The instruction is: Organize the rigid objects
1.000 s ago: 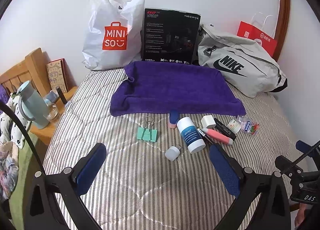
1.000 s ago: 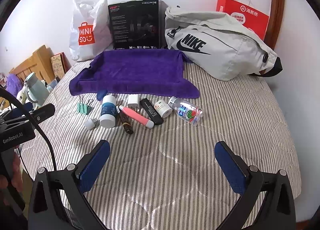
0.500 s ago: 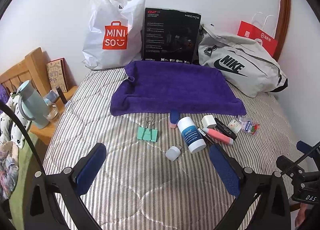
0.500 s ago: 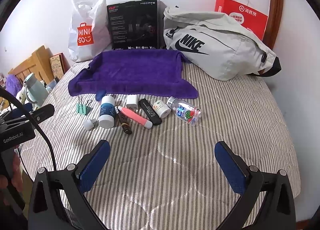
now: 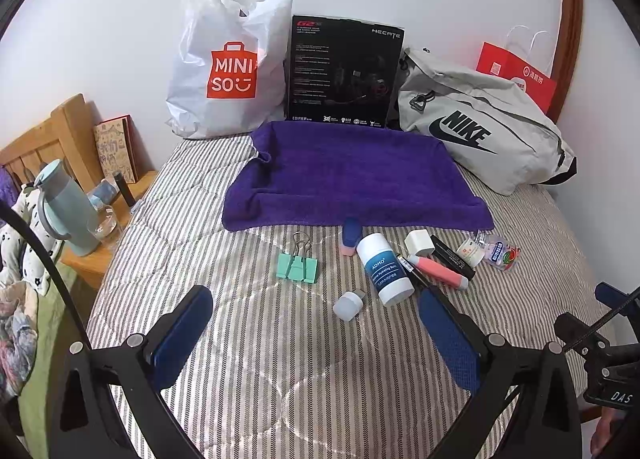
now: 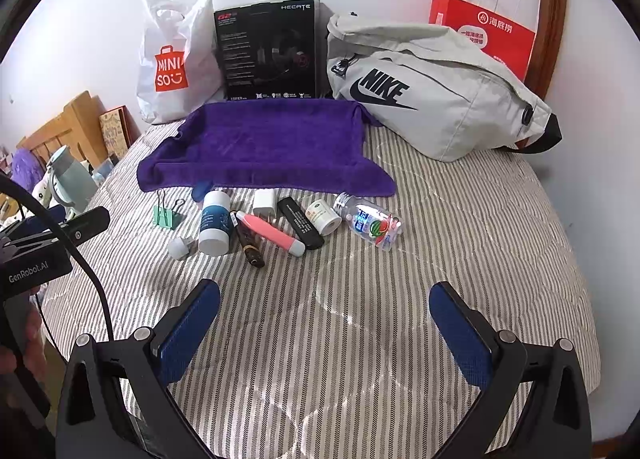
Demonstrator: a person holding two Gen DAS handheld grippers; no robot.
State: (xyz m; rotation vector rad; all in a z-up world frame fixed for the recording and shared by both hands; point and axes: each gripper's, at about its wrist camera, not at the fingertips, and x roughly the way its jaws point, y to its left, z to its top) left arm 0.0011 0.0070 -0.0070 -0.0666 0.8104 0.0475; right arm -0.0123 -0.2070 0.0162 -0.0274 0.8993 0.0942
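Small items in a row on the bed, just below the purple towel's near edge.
The blue-capped stick is half tucked under that edge; I count one binder clip, one white tube, one pink marker. My left gripper and right gripper hover with jaws spread wide, holding nothing.

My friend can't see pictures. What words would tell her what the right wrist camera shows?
An open right gripper hovers over a striped bed, empty, facing a row of small items beside a purple towel: a green binder clip, a white tube, a pink pen and a clear little bottle. Bags and a black box stand along the wall behind.
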